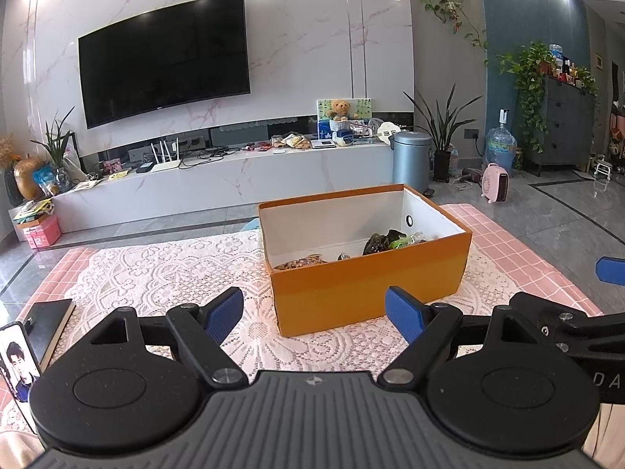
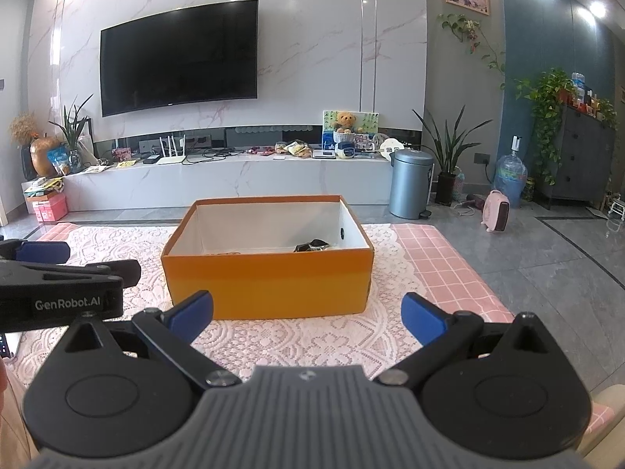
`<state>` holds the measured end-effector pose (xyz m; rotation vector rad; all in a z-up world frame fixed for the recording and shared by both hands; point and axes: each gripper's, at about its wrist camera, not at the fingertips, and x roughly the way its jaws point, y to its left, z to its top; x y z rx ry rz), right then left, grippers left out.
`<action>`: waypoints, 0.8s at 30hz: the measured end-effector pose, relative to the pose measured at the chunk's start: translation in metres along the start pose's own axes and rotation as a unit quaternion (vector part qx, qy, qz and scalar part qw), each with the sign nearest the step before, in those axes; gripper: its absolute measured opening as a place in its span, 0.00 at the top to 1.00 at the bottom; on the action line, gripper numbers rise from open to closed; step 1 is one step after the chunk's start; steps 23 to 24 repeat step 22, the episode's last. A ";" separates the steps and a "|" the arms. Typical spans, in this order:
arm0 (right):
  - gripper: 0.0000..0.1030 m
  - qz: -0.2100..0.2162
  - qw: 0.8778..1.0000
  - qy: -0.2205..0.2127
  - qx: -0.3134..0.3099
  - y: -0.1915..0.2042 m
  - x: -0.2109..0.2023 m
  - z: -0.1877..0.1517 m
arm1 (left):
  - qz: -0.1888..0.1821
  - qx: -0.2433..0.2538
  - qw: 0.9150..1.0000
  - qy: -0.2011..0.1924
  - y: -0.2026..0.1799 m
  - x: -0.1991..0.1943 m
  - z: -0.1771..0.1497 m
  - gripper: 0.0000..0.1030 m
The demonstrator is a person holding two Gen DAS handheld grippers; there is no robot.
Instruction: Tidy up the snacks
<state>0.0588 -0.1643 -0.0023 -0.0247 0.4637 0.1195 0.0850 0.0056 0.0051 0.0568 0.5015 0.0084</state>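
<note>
Lace-covered surface [image 1: 164,273] in living room, TV [image 1: 164,62] behind.
Orange box [image 1: 371,293] (snacks [image 1: 386,240] inside) is centred; left claw [image 1: 314,316] and right claw [image 2: 308,316] are held agape, empty.

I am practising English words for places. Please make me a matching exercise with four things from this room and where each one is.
Things:
1. orange box
2. television
3. teddy bear
4. notebook

Places:
a. on the white cabinet
b. at the table's left edge, beside a phone
c. on the marble wall
d. on the lace cloth, ahead of both grippers

Pairs: 1-d, 2-c, 3-a, 4-b
</note>
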 end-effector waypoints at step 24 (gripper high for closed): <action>0.04 0.008 1.000 0.012 -0.003 -0.002 0.006 -0.002 | 0.007 0.000 1.000 -0.006 0.001 -0.002 0.000 0.06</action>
